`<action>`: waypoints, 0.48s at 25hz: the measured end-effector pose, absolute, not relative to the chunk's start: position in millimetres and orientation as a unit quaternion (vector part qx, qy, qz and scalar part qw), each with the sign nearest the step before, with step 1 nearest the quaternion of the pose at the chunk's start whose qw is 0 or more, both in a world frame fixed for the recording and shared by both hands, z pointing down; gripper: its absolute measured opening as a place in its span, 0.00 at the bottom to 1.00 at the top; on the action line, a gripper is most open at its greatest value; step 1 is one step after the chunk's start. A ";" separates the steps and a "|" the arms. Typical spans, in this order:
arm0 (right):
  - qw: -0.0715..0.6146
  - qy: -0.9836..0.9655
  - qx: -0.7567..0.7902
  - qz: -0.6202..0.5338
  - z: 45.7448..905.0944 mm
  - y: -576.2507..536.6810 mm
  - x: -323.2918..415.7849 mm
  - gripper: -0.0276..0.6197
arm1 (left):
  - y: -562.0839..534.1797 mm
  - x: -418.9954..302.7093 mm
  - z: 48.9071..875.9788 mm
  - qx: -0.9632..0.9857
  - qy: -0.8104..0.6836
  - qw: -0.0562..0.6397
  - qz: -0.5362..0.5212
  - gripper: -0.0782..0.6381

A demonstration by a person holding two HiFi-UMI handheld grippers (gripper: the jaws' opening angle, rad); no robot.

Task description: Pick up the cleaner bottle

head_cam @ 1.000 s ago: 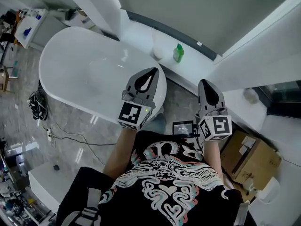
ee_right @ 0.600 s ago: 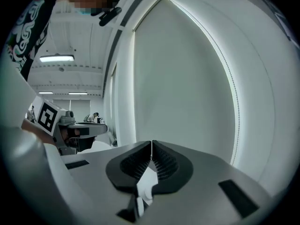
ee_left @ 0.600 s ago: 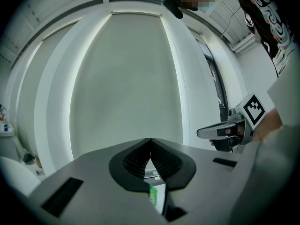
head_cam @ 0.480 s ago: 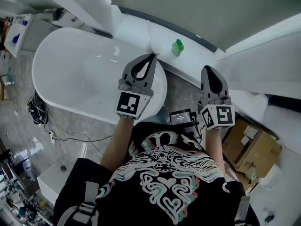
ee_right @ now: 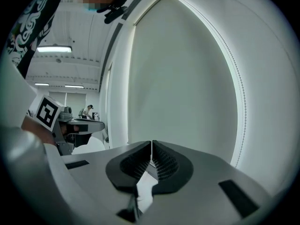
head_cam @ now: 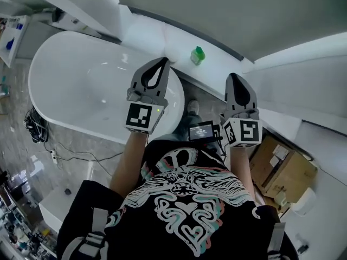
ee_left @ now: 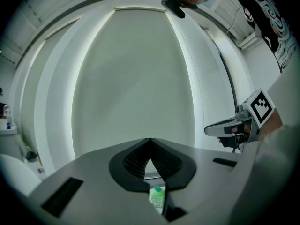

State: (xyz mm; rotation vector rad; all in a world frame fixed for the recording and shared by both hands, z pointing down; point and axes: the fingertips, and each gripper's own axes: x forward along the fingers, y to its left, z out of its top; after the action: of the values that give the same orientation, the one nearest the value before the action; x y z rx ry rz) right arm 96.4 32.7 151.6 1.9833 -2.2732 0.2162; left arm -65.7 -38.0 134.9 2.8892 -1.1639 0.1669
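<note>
Cleaner bottle [head_cam: 197, 55] upright on ledge [head_cam: 219, 71], ahead, between tools. Left tool [head_cam: 162, 62] judged slightly nearer than right tool [head_cam: 234, 76]. Both tools closed, empty.

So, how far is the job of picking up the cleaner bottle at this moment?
Done: nothing yet. The green bottle stands upright on the white ledge behind the bathtub, and nothing touches it.
In hand: the left gripper and the right gripper are held out short of the bottle, both with jaws shut and empty.
Left: open one gripper, bring it around the bottle, close and lift.
</note>
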 end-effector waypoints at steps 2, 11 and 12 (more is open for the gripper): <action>0.062 -0.754 0.650 0.072 153.0 22.7 99.4 0.09 | -46.2 -61.0 135.0 0.925 -0.376 0.018 0.057 0.13; 0.077 -0.773 0.625 0.074 180.7 -1.7 116.9 0.09 | -59.6 -40.3 166.5 0.916 -0.391 0.031 0.085 0.13; 0.079 -0.773 0.624 0.075 185.0 -2.2 118.7 0.09 | -58.9 -39.4 172.1 0.915 -0.392 0.030 0.090 0.13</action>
State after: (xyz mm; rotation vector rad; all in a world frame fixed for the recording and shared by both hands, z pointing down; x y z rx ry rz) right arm 118.7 -2.2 185.0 1.8690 -2.3146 0.2251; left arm -39.4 -58.9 172.1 2.8218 -1.2086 0.2765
